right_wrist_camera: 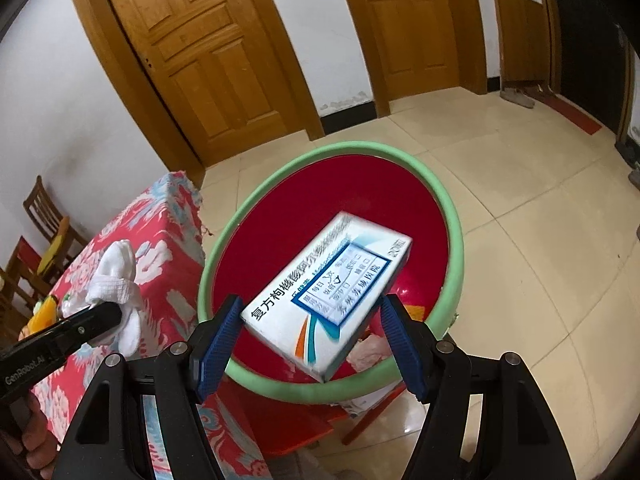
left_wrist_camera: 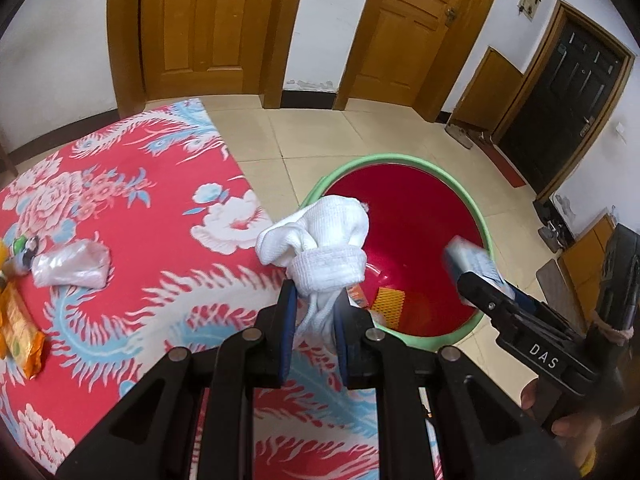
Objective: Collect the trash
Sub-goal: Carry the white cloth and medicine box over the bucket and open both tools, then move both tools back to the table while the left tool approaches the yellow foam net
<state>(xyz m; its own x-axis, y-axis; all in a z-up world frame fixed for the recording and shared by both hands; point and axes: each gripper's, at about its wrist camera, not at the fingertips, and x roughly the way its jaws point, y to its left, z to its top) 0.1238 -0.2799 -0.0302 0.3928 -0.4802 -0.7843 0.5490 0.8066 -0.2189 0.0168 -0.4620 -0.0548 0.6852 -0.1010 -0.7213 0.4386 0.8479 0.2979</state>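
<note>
My left gripper point(left_wrist_camera: 314, 312) is shut on a bundled white sock point(left_wrist_camera: 320, 240), held over the table edge beside the basin. The basin point(left_wrist_camera: 476, 216) is red inside with a green rim and stands just right of the table. My right gripper point(right_wrist_camera: 312, 328) is shut on a white and blue medicine box point(right_wrist_camera: 328, 292), which hangs over the basin point(right_wrist_camera: 340, 148). The left wrist view shows the right gripper point(left_wrist_camera: 468, 276) with the box point(left_wrist_camera: 472, 258) above the basin's right side. In the right wrist view the left gripper point(right_wrist_camera: 116, 312) carries the sock point(right_wrist_camera: 116, 276) above the table.
The table point(left_wrist_camera: 152, 248) has a red floral cloth, with a clear plastic bag point(left_wrist_camera: 72, 266) and an orange packet point(left_wrist_camera: 20, 328) on its left part. An orange mesh scrap point(left_wrist_camera: 388, 300) lies in the basin. A red stool point(right_wrist_camera: 280, 412) sits under the basin. Wooden doors stand behind, chairs at far left.
</note>
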